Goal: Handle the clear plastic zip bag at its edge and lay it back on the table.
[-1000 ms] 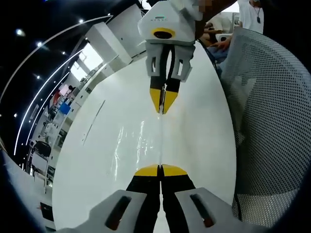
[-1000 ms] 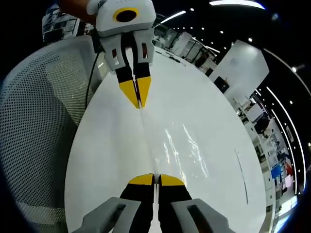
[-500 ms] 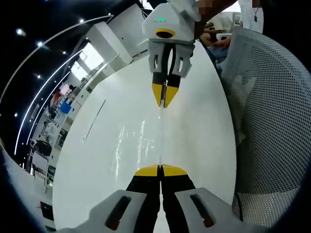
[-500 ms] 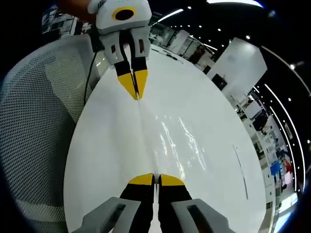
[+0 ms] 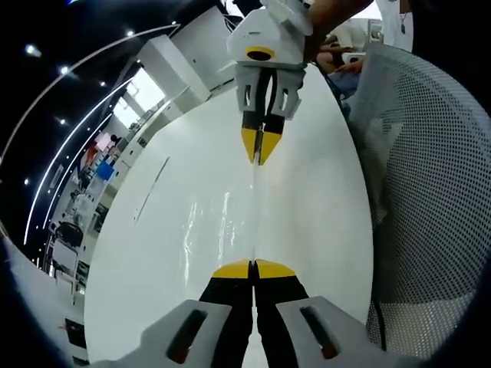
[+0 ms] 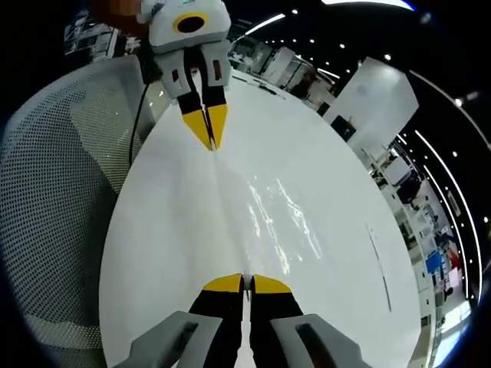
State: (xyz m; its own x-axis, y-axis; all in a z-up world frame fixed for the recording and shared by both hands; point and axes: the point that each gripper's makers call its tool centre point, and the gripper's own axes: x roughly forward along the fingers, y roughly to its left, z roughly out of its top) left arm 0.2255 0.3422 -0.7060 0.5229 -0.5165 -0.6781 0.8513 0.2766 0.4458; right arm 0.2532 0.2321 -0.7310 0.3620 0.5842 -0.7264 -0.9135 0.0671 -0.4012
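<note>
There are two grippers and one clear plastic zip bag (image 5: 230,222). In the left gripper view, the left gripper (image 5: 252,268) has its two yellow-tipped jaws pressed together on the near edge of the bag. The right gripper (image 5: 260,148) comes in from the top of this view, held by a hand (image 5: 334,15), and its two yellow tips are also closed on the bag, at the far end of the same edge. The edge runs as one thin straight line between the two grippers, so the bag is stretched between them above the white table (image 5: 314,199). The rest of the bag is visible only as shiny reflections to the left of this line; whether it touches the table I cannot tell.

The right gripper view gives the same picture from the other side: the right gripper (image 6: 247,282) is clamped on the near end of the edge, the left gripper (image 6: 207,129) on the far end, and the bag (image 6: 276,222) shines to the right of the line.

One grey mesh chair back (image 5: 430,192) stands beside the table.
</note>
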